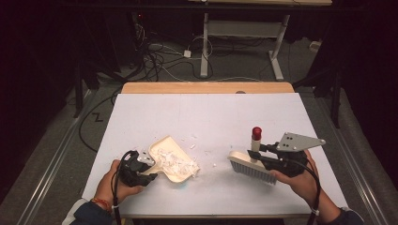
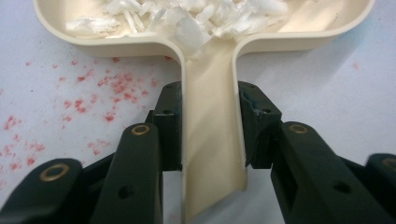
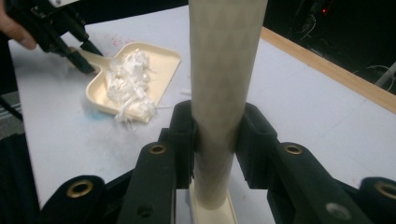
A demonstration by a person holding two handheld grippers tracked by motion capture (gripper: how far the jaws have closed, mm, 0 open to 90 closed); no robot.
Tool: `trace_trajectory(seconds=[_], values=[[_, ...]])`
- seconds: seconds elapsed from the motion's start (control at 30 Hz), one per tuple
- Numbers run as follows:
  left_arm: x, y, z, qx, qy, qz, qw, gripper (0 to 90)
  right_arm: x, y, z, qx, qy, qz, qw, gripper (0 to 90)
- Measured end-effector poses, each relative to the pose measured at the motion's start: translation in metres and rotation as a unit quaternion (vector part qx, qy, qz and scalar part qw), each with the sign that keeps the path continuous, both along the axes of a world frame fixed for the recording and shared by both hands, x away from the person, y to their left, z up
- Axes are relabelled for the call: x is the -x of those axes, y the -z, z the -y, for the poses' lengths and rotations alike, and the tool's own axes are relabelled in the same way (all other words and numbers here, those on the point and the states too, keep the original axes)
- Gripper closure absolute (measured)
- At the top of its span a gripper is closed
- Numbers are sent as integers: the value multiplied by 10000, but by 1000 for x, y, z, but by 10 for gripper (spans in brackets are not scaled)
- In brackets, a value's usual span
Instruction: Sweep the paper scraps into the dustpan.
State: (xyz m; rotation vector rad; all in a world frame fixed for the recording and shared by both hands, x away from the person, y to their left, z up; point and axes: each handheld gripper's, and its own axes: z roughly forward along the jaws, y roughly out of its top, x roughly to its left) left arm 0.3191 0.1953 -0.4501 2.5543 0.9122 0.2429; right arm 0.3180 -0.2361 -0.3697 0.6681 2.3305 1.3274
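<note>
A cream dustpan (image 1: 170, 159) heaped with white paper shreds (image 1: 174, 161) lies near the front edge of the white table (image 1: 206, 112), its handle clamped between the jaws of the left gripper (image 1: 151, 169), which grips it from both sides (the left gripper view shows the pads pressed flat against the handle (image 2: 212, 135)). To the dustpan's right, well apart from it, the right gripper (image 1: 259, 152) is closed around the upright, red-capped handle of a hand brush (image 1: 251, 166), bristles on the tabletop. A few stray shreds (image 1: 202, 152) remain between dustpan and brush. The rigid plastic pan looks light and smooth, so the handle is the sensible hold; the loose, featherweight shreds would likely spill if it tilts.
</note>
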Motion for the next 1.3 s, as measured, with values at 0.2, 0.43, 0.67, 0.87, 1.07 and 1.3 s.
trace_trajectory(seconds=[0.2,0.43,0.67,0.87,1.07,1.3], values=[[-1,1,0,1,15,-16,10000,631,-19,5,-28,-104,29,94,9999,710],[-2,2,1,7,10,-14,10000,631,-26,9,-72,-127,-245,169,9995,710],[-2,3,0,24,19,-16,10000,631,-24,4,-92,-429,-482,238,9976,709],[-3,3,-2,28,5,-32,10000,631,-8,-12,-81,-551,-769,263,9952,709],[-2,4,-2,21,-15,-61,10000,631,11,-18,-78,-652,-1138,45,9914,709],[-2,3,-2,17,-14,-52,10000,631,12,5,-102,-362,-1181,-85,9923,709]])
